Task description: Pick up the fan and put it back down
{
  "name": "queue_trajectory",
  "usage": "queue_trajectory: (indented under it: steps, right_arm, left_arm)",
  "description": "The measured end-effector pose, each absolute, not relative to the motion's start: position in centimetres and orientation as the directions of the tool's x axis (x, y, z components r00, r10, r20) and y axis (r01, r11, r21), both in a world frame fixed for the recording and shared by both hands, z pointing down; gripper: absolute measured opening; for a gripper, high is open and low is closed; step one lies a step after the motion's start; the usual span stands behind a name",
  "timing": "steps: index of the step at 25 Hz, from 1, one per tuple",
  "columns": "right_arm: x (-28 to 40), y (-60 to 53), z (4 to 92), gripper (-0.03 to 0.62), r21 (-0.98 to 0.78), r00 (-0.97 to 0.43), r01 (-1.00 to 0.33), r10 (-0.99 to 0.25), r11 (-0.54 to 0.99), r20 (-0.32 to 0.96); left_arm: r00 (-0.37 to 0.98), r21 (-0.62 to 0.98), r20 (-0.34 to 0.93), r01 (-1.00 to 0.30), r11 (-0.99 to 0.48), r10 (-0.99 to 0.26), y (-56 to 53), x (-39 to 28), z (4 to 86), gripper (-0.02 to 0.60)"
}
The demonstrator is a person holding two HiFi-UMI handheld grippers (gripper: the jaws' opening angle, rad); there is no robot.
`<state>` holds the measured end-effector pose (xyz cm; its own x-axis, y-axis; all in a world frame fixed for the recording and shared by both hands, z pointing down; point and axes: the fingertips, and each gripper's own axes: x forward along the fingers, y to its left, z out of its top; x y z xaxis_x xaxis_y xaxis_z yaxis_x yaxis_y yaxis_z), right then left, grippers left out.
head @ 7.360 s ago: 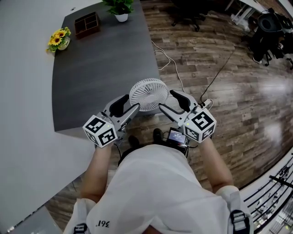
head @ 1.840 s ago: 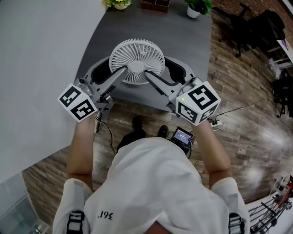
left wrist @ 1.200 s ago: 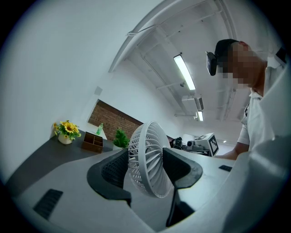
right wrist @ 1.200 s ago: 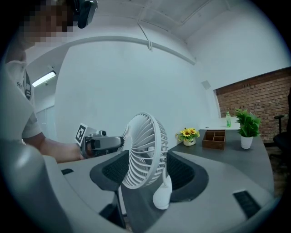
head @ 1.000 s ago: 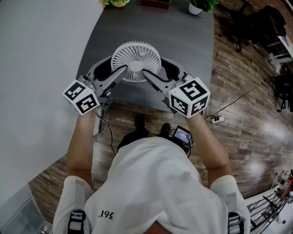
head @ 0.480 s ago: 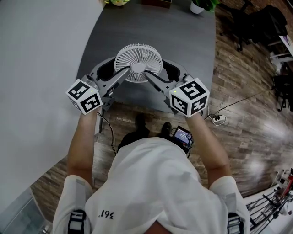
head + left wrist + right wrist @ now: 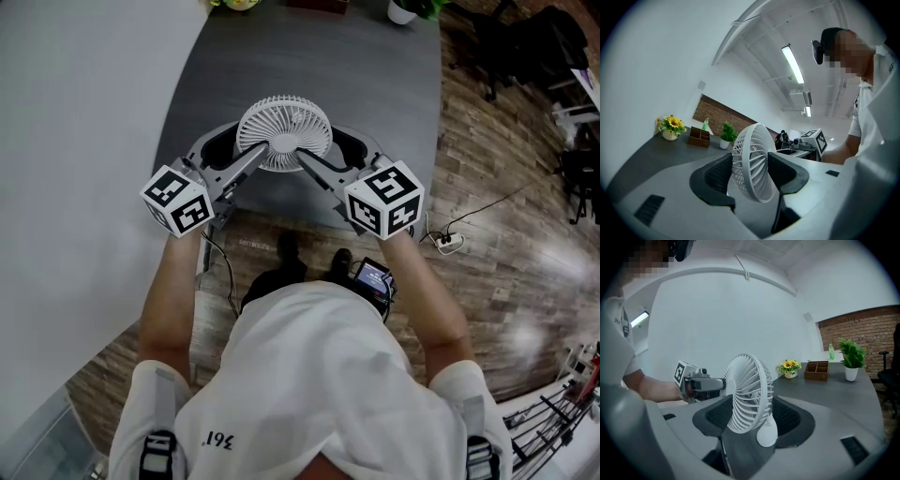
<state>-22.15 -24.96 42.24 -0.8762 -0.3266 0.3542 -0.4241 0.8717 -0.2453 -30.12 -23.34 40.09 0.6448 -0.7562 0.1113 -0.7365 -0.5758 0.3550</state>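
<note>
Fan [image 7: 283,133] over the surface [image 7: 375,84] — our left gripper [image 7: 751,171] and right gripper [image 7: 752,417] clamp it; next we set it down level.

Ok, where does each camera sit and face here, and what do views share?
Head view: on the person's head, facing steeply down at the fan clamped by left gripper and right gripper; forearms, shirt, shoes show.
Left gripper view: on that gripper, looking along its jaws at the fan; torso at right.
Right gripper view: same on its gripper; torso at left.
All share the fan.
</note>
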Motion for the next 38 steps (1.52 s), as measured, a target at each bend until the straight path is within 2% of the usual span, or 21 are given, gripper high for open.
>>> queue_trajectory:
  steps: [25,38]
  right_arm:
    - [-22.2,-24.9,42.5,0.262,-0.206,-0.869,-0.439,-0.354,0.875,0.347]
    - [-21.9,-25.1,42.5,0.276,-0.185,-0.852,-0.473,-0.394,0.862,0.344]
  left_arm:
    - [0.640,0.369,0.130,-0.740,-0.562,-0.757,-23.4,-30.0,40.1,0.250]
    - [0.627,0.350,0.081,-0.746,-0.567,-0.775,-23.3,-30.2,39.1,0.250]
